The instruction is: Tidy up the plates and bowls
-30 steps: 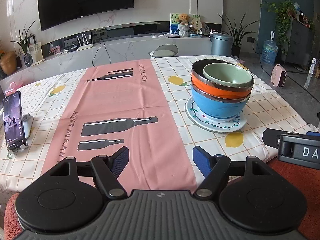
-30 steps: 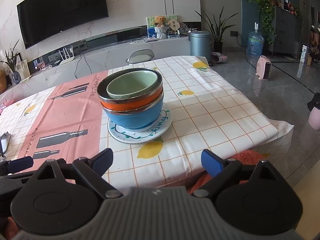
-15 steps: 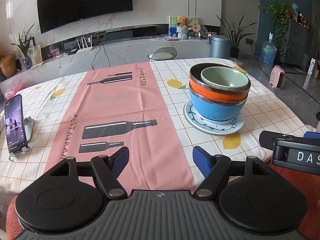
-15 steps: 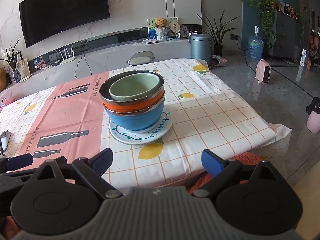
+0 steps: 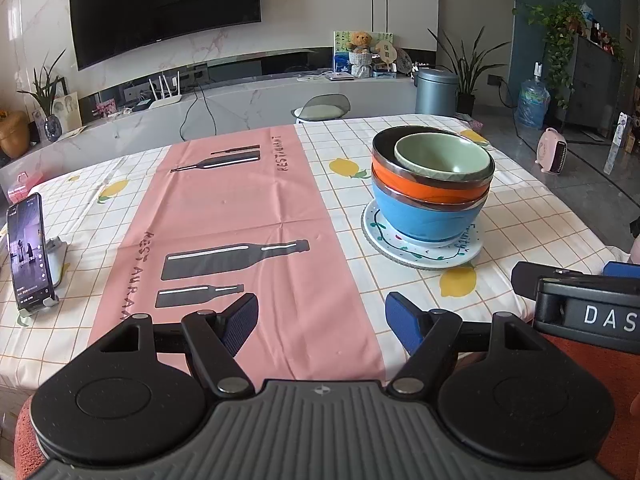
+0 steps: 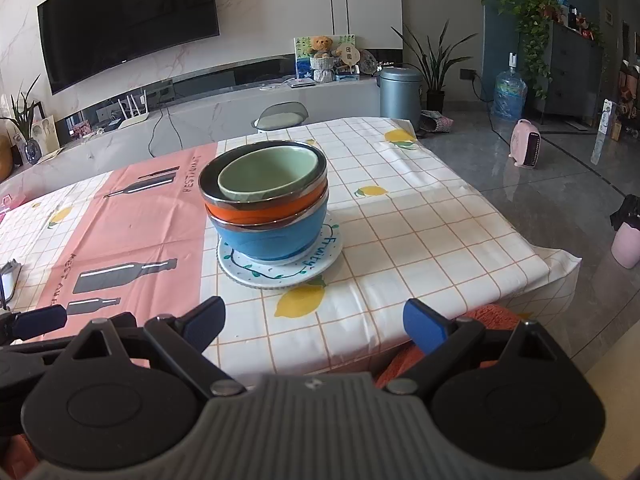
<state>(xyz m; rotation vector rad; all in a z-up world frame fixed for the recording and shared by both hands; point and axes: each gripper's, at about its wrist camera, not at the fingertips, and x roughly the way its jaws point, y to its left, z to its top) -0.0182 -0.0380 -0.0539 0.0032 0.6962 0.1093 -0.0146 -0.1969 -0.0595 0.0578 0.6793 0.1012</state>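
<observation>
A stack stands on the table: a white plate [image 5: 420, 252] with green vine print, a blue bowl [image 5: 424, 216] on it, an orange bowl [image 5: 416, 186] in that, and a pale green bowl [image 5: 442, 158] on top. The same stack shows in the right wrist view, with plate [image 6: 280, 272], blue bowl [image 6: 272, 240], orange bowl [image 6: 260, 210] and green bowl [image 6: 268, 174]. My left gripper [image 5: 320, 318] is open and empty, near the table's front edge, left of the stack. My right gripper [image 6: 314, 320] is open and empty, in front of the stack, well short of it.
A phone on a stand [image 5: 28, 252] is at the table's left edge. A pink runner [image 5: 240, 216] crosses the checked tablecloth. The table's right edge [image 6: 532, 248] drops to the floor. A chair [image 6: 280, 118] stands behind the table.
Both grippers have drawn back and risen a little from the table. The stack looks slightly farther away. The jaws have stayed open.
</observation>
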